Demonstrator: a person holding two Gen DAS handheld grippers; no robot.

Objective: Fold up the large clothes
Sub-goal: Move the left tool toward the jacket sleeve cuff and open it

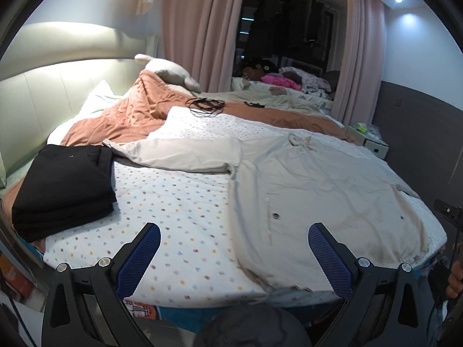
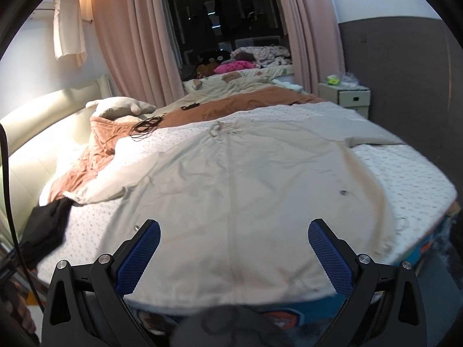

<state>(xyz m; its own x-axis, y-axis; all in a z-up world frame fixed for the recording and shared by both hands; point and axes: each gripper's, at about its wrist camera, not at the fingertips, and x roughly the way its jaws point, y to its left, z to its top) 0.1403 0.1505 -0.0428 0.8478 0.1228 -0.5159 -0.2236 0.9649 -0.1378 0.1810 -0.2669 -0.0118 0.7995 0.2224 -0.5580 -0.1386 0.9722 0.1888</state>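
Left wrist view: our left tool (image 1: 234, 248) hangs spread wide, empty, above the beige coat (image 1: 303, 179) lying flat on the bed (image 1: 173, 202); we should pinch its outstretched left sleeve (image 1: 179, 153) first.

Right wrist view: our right tool (image 2: 234, 245) is likewise spread, empty, over the near hem (image 2: 231, 277).

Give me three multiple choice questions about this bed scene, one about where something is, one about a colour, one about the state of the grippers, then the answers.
1. Where does the folded black garment lie?
A. on the nightstand
B. on the bed, left of the beige coat
C. on top of the coat

2. What colour are the curtains?
A. pink
B. green
C. black

3. How do both grippers stand?
A. shut on the coat
B. shut on nothing
C. open, holding nothing

Answers:
1 B: the black garment rests on the dotted sheet beside the coat.
2 A: the curtains are pink.
3 C: the left gripper and right gripper show jaws wide apart above the coat.
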